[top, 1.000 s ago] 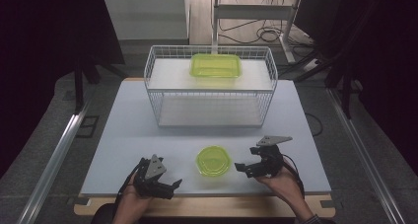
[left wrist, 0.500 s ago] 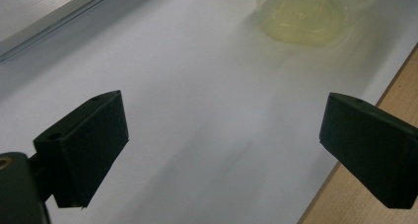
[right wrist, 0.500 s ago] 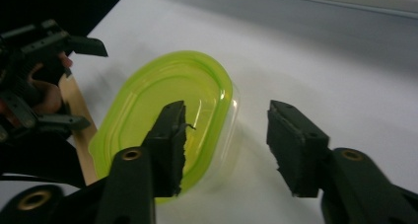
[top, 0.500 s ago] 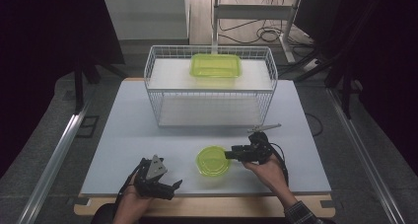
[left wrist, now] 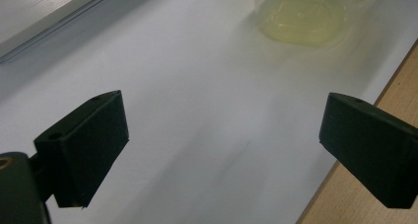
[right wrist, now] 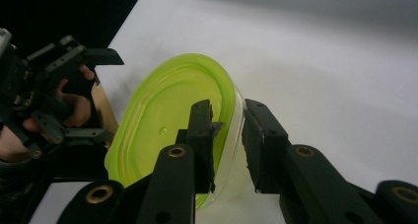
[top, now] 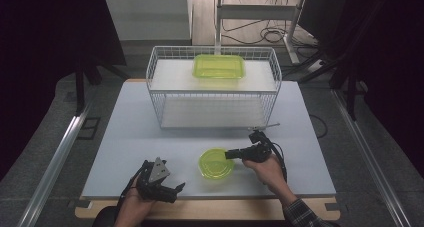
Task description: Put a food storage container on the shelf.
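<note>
Left gripper view: green container point(left wrist: 315, 17) cut off at top edge.

- Near rim of round green container point(right wrist: 162, 130) hidden behind right gripper point(right wrist: 229, 130) jaws.
- Same container cut off at twelve o'clock edge in left gripper view.
- Pad contact with rim too unclear to tell.

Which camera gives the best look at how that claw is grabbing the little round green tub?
The right gripper view: the right gripper straddles the round green tub's rim, jaws just closing. The high view shows the tub small, near the gripper. The left gripper view catches its blurred base.
</note>
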Action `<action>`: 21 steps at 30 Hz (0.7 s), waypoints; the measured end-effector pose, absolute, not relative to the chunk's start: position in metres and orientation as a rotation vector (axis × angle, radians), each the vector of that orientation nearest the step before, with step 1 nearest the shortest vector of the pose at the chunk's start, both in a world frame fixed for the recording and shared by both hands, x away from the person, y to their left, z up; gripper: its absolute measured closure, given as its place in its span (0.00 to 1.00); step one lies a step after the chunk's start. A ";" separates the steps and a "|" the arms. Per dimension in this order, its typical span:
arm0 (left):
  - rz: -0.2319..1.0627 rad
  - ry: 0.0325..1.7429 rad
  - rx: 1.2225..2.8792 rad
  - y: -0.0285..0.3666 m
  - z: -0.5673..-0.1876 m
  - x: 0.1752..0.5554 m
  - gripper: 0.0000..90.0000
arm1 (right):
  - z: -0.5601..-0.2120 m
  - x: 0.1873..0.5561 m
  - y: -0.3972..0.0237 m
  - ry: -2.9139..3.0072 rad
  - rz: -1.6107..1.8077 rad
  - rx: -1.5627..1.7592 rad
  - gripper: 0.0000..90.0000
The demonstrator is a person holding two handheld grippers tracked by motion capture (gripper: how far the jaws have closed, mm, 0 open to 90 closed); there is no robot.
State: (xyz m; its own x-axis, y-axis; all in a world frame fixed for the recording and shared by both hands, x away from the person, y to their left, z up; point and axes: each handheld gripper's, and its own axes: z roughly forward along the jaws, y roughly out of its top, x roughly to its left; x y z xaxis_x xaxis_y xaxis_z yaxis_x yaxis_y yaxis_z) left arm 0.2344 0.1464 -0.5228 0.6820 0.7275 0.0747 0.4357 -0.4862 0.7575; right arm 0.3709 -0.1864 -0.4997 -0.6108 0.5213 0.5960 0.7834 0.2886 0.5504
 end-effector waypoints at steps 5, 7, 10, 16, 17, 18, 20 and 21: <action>0.508 0.891 2.149 0.147 -0.522 0.234 0.05 | -0.500 0.371 -0.188 -2.160 -1.225 -1.183 0.90; 0.508 0.891 2.148 0.147 -0.522 0.234 0.05 | -0.500 0.370 -0.188 -2.153 -1.228 -1.182 0.90; 0.509 0.893 2.146 0.147 -0.522 0.234 0.05 | -0.496 0.369 -0.188 -2.178 -1.239 -1.187 0.90; 0.510 0.900 2.136 0.148 -0.522 0.235 0.05 | -0.488 0.369 -0.192 -2.157 -1.281 -1.201 0.90; 0.510 0.901 2.136 0.148 -0.522 0.235 0.05 | -0.485 0.369 -0.194 -2.146 -1.298 -1.202 0.90; 0.510 0.901 2.136 0.148 -0.522 0.235 0.05 | -0.483 0.370 -0.195 -2.140 -1.307 -1.203 0.90; 0.509 0.900 2.137 0.148 -0.522 0.234 0.05 | -0.480 0.370 -0.197 -2.134 -1.320 -1.202 0.90; 0.509 0.900 2.137 0.148 -0.522 0.234 0.05 | -0.478 0.370 -0.197 -2.129 -1.329 -1.202 0.90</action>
